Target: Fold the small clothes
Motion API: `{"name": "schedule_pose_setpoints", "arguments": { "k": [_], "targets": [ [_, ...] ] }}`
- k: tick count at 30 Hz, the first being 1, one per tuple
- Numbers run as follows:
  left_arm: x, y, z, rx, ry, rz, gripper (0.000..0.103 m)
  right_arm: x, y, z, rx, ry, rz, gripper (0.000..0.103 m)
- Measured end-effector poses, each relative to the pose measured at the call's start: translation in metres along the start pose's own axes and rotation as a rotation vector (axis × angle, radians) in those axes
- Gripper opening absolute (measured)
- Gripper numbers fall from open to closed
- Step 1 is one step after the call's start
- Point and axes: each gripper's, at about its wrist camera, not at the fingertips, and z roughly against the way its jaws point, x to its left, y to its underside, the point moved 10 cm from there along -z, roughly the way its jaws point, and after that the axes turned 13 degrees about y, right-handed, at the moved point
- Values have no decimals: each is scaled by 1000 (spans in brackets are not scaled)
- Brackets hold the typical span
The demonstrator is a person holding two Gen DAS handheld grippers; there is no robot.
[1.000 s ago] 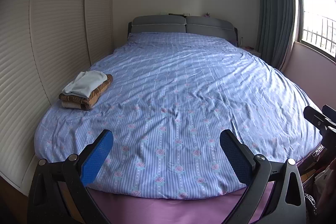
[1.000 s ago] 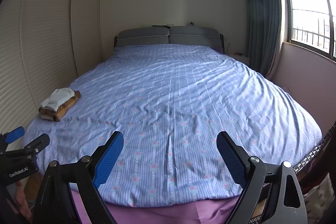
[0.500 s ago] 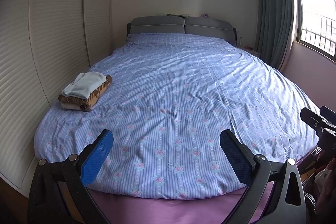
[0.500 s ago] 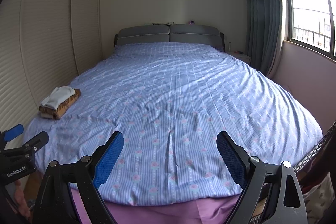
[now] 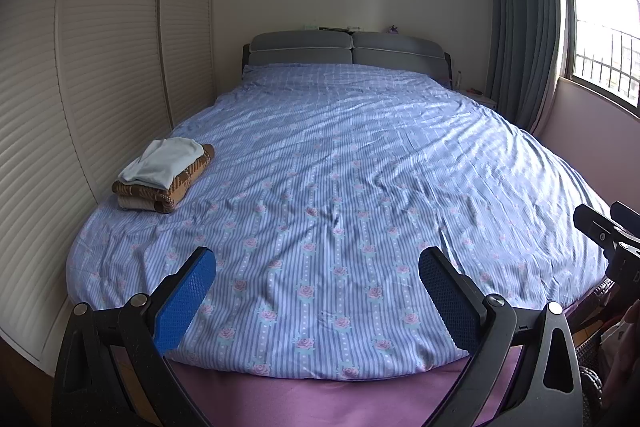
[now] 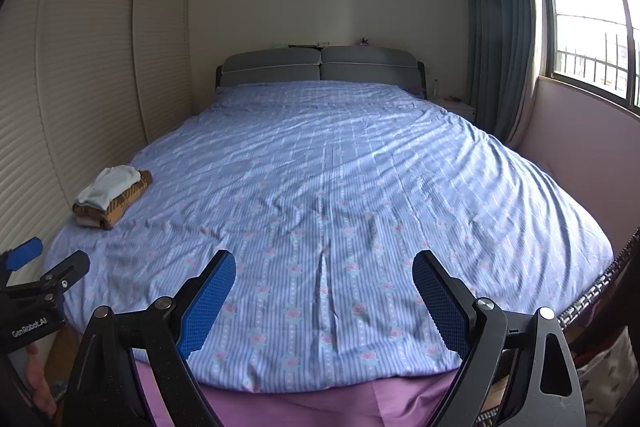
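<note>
Left tongs and right tongs both spread wide, nothing between them — poised over the foot of the bed. Folded clothes stacked near the bed's left edge — well apart from both.

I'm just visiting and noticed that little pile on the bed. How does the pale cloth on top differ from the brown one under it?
The pale cloth is plain whitish-blue; the brown cloth is patterned in brown and tan. The pale cloth lies on top, and the brown cloth sits beneath it with its edges showing around it. The brown cloth looks thicker and the pale cloth thinner. Both are folded and lie at the left edge of the bed.
</note>
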Motion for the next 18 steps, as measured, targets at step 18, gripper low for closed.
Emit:
{"name": "schedule_pose_setpoints", "arguments": {
  "k": [18],
  "targets": [
    [1,0,0,1,1,0,103,1,0,0,1,5,-5,91]
  ]
}}
